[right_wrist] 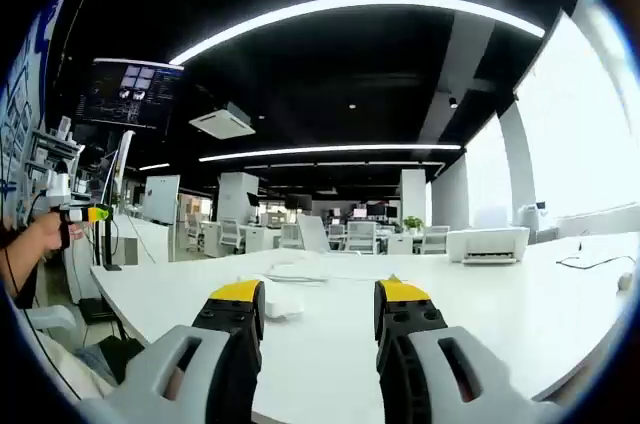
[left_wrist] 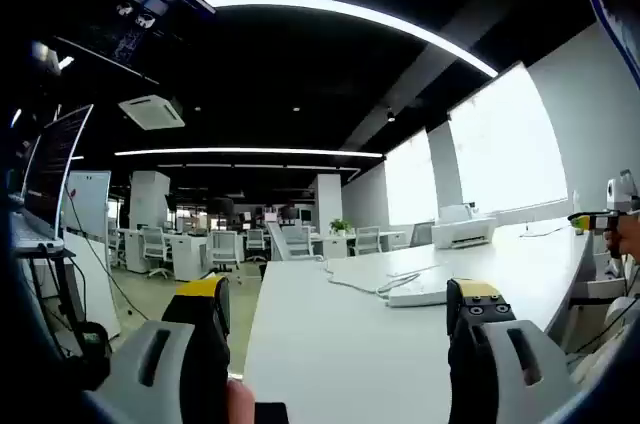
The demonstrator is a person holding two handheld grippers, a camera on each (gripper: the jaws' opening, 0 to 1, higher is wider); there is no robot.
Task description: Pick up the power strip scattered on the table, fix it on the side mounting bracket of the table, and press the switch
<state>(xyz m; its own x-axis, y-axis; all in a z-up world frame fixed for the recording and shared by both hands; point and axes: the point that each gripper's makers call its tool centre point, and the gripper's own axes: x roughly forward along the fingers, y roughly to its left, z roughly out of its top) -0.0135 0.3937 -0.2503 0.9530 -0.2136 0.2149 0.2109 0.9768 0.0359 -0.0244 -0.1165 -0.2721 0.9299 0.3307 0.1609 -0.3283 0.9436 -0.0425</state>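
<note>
The white power strip (left_wrist: pixel 420 292) lies on the long white table (left_wrist: pixel 330 354), its white cord (left_wrist: pixel 352 281) curling off to its left. My left gripper (left_wrist: pixel 340 302) hovers over the table's near end, open wide with nothing between its jaws; the strip is ahead, just inside the right jaw. My right gripper (right_wrist: pixel 318 296) is open and empty too, above the same table (right_wrist: pixel 330 354), with the power strip (right_wrist: pixel 277 304) beyond its left jaw and the cord (right_wrist: pixel 292 272) behind it. Each gripper appears in the other's view, held by a hand: the right gripper (left_wrist: pixel 598 219) and the left gripper (right_wrist: pixel 80 213).
A white printer (left_wrist: pixel 462 232) (right_wrist: pixel 490 242) stands at the table's far end near the bright windows. A thin cable (right_wrist: pixel 590 262) lies on the right part of the table. A monitor on a stand (left_wrist: pixel 50 169) is at the left. Office desks and chairs (left_wrist: pixel 200 244) stand beyond.
</note>
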